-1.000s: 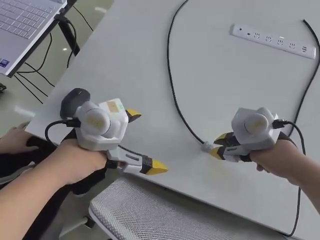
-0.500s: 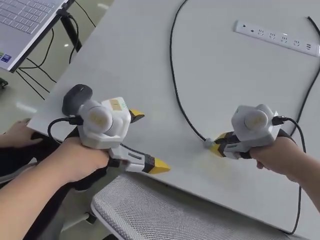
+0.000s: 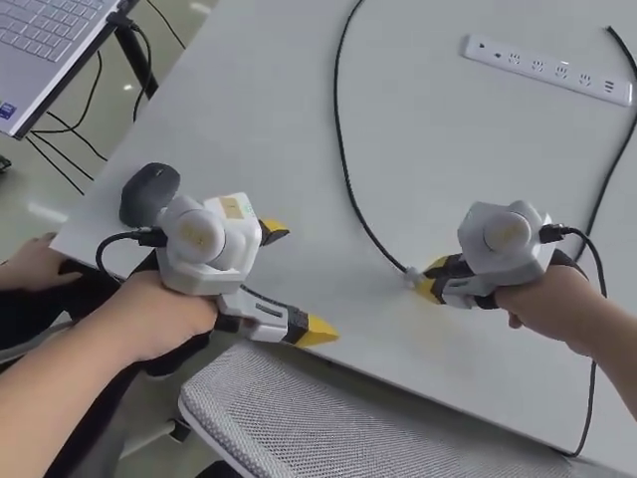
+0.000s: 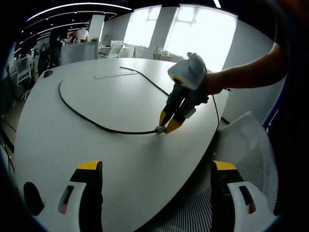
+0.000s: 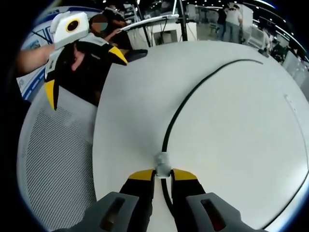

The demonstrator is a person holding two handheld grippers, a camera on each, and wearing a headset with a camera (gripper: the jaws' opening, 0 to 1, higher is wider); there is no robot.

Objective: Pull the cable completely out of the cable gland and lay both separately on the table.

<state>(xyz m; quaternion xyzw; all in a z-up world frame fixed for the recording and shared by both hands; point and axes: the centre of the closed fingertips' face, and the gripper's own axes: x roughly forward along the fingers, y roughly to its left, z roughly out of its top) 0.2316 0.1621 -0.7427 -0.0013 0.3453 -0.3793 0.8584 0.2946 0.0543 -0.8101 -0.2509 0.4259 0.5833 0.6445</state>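
Note:
A long black cable snakes across the white table and ends in a small grey cable gland near the front edge. My right gripper is shut on the gland's rear end, where the cable leaves it. In the right gripper view the gland sits at the yellow tips of that gripper, and the cable curves away beyond. My left gripper hangs wide open over the table's front edge, holding nothing. Its view shows the gland ahead, pinched by the right gripper.
A white power strip lies at the back right. A dark mouse sits at the table's left corner, and a laptop stands beyond it. A grey mesh chair is under the front edge. Another black lead runs down the right side.
The right gripper's jaws were apart around the gland a second ago and have since shut on it. The left gripper has stayed open in place.

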